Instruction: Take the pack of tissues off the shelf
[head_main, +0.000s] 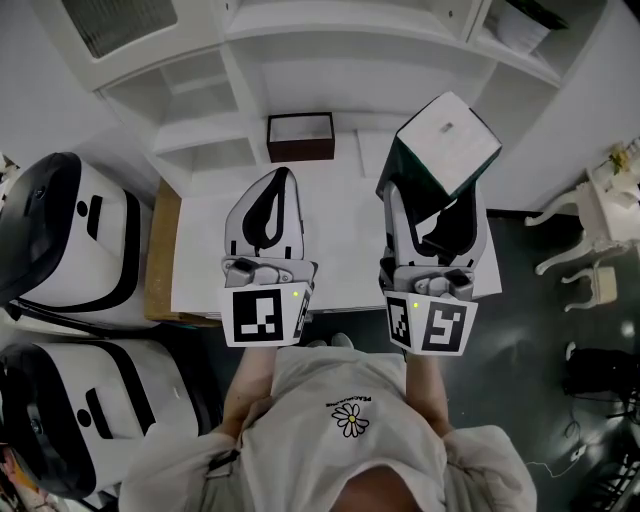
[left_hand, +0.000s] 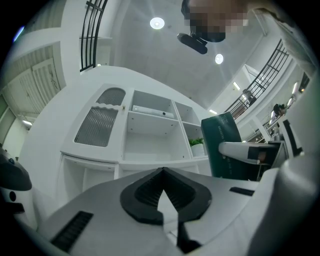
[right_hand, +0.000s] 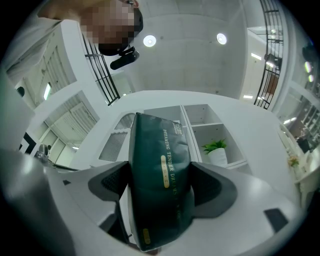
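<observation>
Green tissue pack (right_hand: 159, 170): one | right hand-held gripper (right_hand: 161, 189) pinching it | left hand-held gripper (left_hand: 162, 176) closed

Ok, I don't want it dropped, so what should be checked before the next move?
1. Pack of tissues pinched between the right tongs: ok.
2. Pack out of the shelf compartments: ok.
3. Left tongs shut, holding nothing: ok.
4. Bare table free beside the brown box: ok.
5. Grip firm enough to carry: cannot tell.
</observation>
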